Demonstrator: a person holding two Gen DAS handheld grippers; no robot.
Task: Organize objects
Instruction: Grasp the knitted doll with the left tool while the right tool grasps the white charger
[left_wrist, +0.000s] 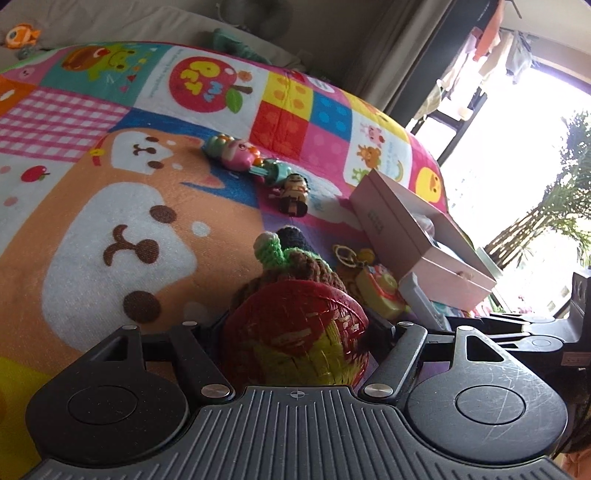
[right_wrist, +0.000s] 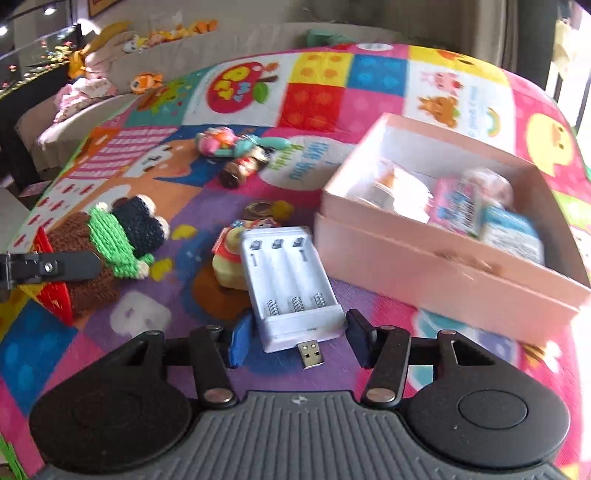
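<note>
Daylight is pouring in from the window (left_wrist: 517, 155) on my right, blowing out to white. The pink box (right_wrist: 443, 258) is smearing, probably motion blur. Fisheye is bending the blanket (left_wrist: 110, 184) edges; corners are darkening.

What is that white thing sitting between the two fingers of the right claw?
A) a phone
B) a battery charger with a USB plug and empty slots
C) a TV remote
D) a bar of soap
B: between the right claw lies a white battery charger showing three empty slots with springs and a USB plug at its near end, resting on the colourful play mat.
</note>
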